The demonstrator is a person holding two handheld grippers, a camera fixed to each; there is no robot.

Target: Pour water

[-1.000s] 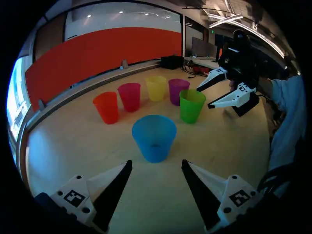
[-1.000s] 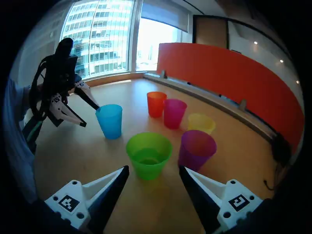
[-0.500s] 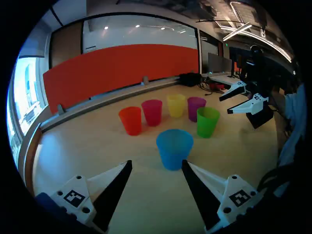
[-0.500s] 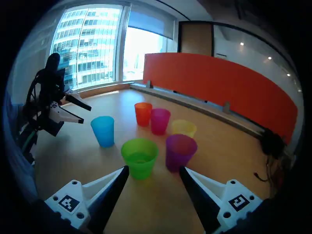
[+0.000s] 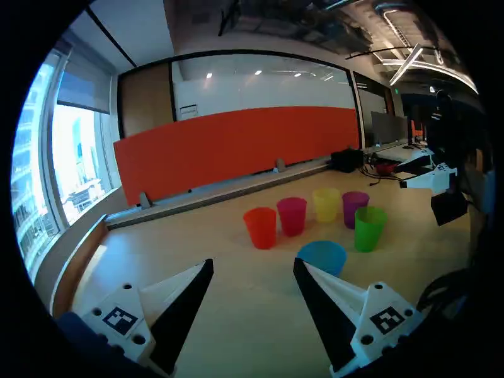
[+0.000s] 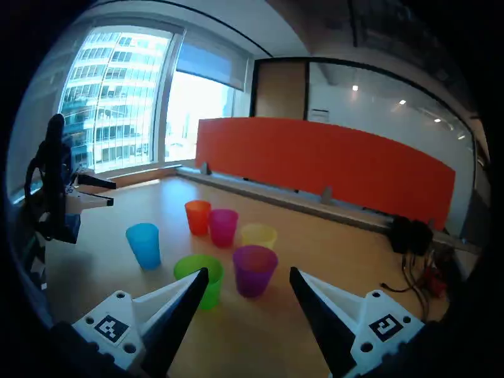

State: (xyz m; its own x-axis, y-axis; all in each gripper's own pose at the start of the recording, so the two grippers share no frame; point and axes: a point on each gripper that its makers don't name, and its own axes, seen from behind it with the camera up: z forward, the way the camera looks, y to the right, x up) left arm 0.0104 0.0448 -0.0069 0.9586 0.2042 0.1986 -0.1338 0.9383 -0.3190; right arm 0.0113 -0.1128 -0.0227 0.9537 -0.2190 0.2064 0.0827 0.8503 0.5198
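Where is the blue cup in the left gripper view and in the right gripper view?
Left gripper view: the blue cup is low and right of centre, partly behind one finger of the left claw.
Right gripper view: the blue cup is left of centre, at mid height, fully visible.
Shared landmark: the long orange wall at the back.

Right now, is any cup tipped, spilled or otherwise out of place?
Nothing stands out. The blue cup, orange cup, pink cup, yellow cup, purple cup and green cup all stand upright on the table, with no visible spill.
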